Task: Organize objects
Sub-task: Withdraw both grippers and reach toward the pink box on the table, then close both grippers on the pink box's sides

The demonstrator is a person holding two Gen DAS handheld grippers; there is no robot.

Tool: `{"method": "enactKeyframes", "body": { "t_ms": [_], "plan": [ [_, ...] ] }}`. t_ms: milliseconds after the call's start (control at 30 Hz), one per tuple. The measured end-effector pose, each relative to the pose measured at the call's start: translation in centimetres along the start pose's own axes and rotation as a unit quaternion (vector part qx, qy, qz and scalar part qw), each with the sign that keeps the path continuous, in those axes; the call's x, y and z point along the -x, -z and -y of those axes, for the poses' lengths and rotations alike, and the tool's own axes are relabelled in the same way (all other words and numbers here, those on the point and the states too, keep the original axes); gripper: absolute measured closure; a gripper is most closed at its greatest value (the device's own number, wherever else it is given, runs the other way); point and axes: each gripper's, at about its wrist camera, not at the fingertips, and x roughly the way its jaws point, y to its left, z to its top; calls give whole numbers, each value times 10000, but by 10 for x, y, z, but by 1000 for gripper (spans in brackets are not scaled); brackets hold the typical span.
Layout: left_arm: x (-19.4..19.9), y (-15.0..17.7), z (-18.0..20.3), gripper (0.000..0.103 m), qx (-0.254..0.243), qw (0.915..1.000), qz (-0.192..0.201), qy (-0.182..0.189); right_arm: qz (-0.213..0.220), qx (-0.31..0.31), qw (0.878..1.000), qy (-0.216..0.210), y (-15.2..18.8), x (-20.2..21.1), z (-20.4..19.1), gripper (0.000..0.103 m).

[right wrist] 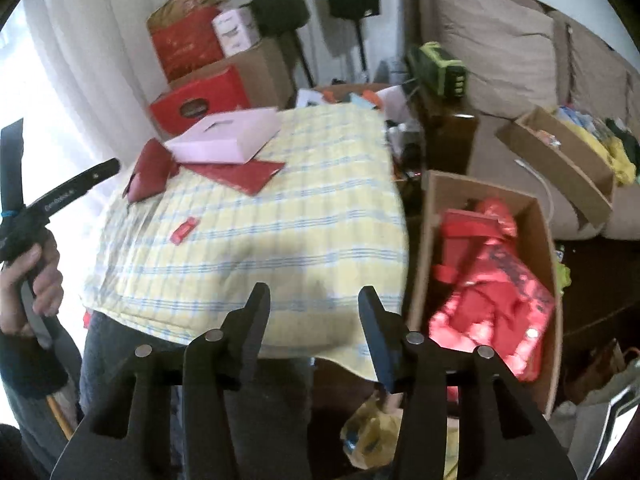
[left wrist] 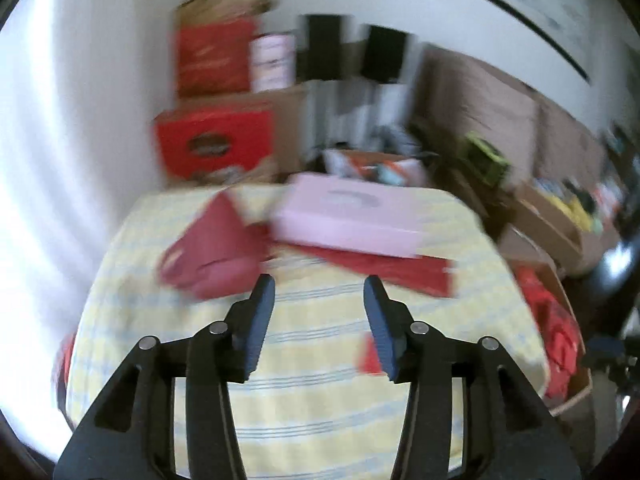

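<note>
A table under a yellow checked cloth (left wrist: pixel 304 360) (right wrist: pixel 280 216) carries a pink flat box (left wrist: pixel 352 216) (right wrist: pixel 224 136). The box rests partly on a flat red paper bag (left wrist: pixel 392 268) (right wrist: pixel 244 174). A dark red folded pouch (left wrist: pixel 212 252) (right wrist: pixel 148 176) lies to its left, and a small red packet (right wrist: pixel 185 231) (left wrist: pixel 370 356) lies alone nearer the front. My left gripper (left wrist: pixel 320 292) hangs open over the cloth, short of the pouch and the bag, with nothing between its fingers. My right gripper (right wrist: pixel 314 300) is open and empty over the table's near edge. The left wrist view is blurred.
A cardboard box (right wrist: pixel 420 256) holding red packages (right wrist: pixel 496 300) stands on the floor right of the table. Red cartons (right wrist: pixel 200 96) are stacked behind the table, with two black speakers (right wrist: pixel 280 0) and a sofa (right wrist: pixel 500 40) beyond. A hand (right wrist: pixel 40 276) grips the left gripper's handle.
</note>
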Motion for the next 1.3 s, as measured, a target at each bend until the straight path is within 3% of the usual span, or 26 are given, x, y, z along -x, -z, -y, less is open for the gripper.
{"method": "enactKeyframes", "body": {
  "t_ms": [167, 300, 367, 533, 633, 767, 933, 1033, 1100, 1167, 1200, 1300],
  "plan": [
    [-14, 14, -87, 56, 1022, 9945, -76, -199, -222, 397, 9989, -117, -11, -30, -48, 56],
    [-26, 28, -116, 55, 1017, 9937, -99, -455, -229, 744, 9969, -146, -24, -45, -85, 45],
    [-31, 32, -122, 49, 913, 9944, -118, -526, -169, 911, 9956, -120, -34, -54, -100, 38],
    [-41, 41, -137, 47, 1065, 9938, -189, -253, -4, 1191, 9924, 298, -59, -81, -121, 23],
    [-46, 42, -139, 46, 1114, 9933, -245, -191, 10, 1389, 9879, 683, -75, -95, -126, 23],
    [-49, 43, -142, 42, 1163, 9929, -209, -147, 353, 1707, 9795, 1010, -97, -103, -130, 20],
    [-57, 44, -142, 42, 1204, 9923, -276, -75, 450, 1735, 9775, 1113, -119, -122, -119, 17],
    [-57, 43, -138, 42, 1188, 9925, -269, 12, 338, 1923, 9767, 889, -136, -137, -117, 17],
    [-55, 40, -134, 42, 1238, 9913, -348, 285, 311, 1725, 9821, 684, -156, -145, -103, 17],
    [-46, 35, -128, 42, 1339, 9877, -302, 751, 326, 988, 9933, 511, -176, -148, -76, 17],
    [-36, 29, -124, 42, 1444, 9832, -137, 1112, 357, 534, 9973, 344, -184, -148, -60, 17],
    [-25, 5, -112, 41, 1640, 9740, 160, 1553, 270, -217, 9991, 228, -195, -154, -32, 17]
  ]
}}
